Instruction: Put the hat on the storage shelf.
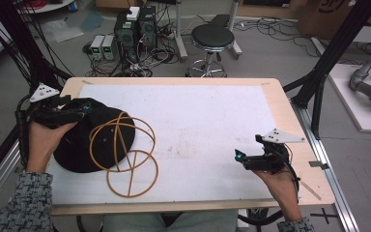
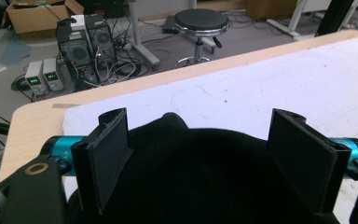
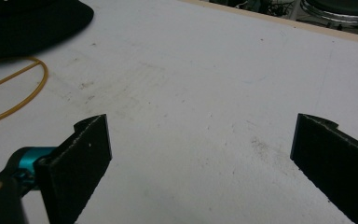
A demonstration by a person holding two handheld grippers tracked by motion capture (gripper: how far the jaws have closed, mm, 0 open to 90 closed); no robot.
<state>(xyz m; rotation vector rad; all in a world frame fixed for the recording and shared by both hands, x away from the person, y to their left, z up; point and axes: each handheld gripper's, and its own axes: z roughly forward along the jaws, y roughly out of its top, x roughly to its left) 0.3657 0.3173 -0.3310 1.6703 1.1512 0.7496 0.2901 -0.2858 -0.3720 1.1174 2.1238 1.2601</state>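
Your left tongs (image 2: 198,154) stood spread around the black cap (image 1: 84,137) at the counter's (image 1: 198,121) left, tan wire rings (image 1: 125,154) lying across it. Your right tongs (image 3: 200,168) hung spread, holding nothing, over bare counter at the right.

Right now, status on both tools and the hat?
Left tool open, jaws astride black hat edge, not closed. Right tool open, empty above white mat. Tan wire hoop frame lies partly over hat.

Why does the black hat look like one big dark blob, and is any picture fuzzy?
In the left gripper view the black hat sits so close between the jaws that its folds vanish into flat black. In the high view the hat shows its shape better under the yellow hoops. In the right gripper view the near jaws look soft-edged and the white tabletop is evenly lit.
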